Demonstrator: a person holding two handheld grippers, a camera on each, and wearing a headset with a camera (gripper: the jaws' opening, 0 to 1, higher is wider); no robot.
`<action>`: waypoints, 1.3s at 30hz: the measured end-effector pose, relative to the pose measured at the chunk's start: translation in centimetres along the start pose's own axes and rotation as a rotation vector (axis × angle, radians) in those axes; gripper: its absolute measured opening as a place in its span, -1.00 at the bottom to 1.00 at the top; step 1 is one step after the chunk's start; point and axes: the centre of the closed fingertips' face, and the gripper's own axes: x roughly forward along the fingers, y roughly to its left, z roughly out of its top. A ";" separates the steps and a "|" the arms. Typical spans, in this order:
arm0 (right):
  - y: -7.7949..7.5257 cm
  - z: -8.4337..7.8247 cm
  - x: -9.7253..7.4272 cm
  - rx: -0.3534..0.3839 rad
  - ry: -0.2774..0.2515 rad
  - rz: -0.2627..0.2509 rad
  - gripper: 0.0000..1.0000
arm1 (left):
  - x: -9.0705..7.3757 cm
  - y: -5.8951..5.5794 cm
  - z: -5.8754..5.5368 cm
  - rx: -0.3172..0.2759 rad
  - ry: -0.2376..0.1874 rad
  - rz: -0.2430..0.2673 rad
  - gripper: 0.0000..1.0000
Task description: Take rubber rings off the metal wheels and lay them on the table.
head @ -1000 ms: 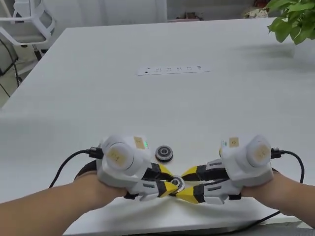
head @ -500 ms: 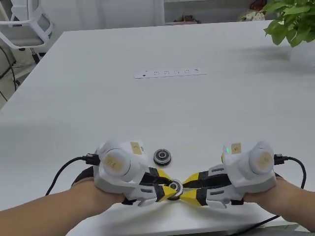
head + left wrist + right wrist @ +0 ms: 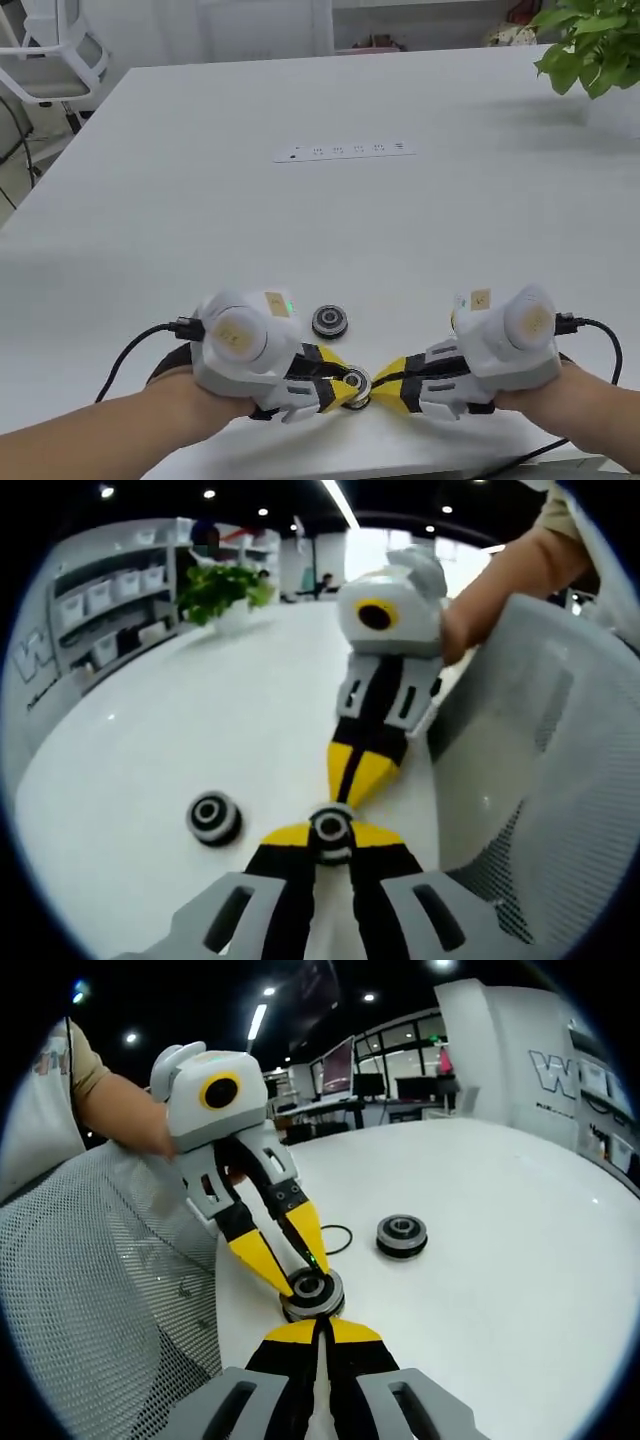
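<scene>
While clamping wheel (image 3: 312,1293) in left tongs (image 3: 331,836) and nipping its rim with closed right tongs (image 3: 318,1324): mid-peel, gotta pull apart next.

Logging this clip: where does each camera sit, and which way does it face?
Head view: on the person's head, facing forward and down at the table; forearms, left gripper and right gripper show.
Left gripper view: on the left gripper, looking along its jaws toward the right gripper; the right hand shows.
Right gripper view: on the right gripper, facing the left gripper; the left hand shows.
Shared: held wheel and loose wheel, in both gripper views.
</scene>
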 end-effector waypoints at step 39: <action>-0.7 1.8 -0.9 0.343 -0.148 0.004 -1.00 | 0.1 0.1 0.1 -0.003 0.008 0.027 -0.77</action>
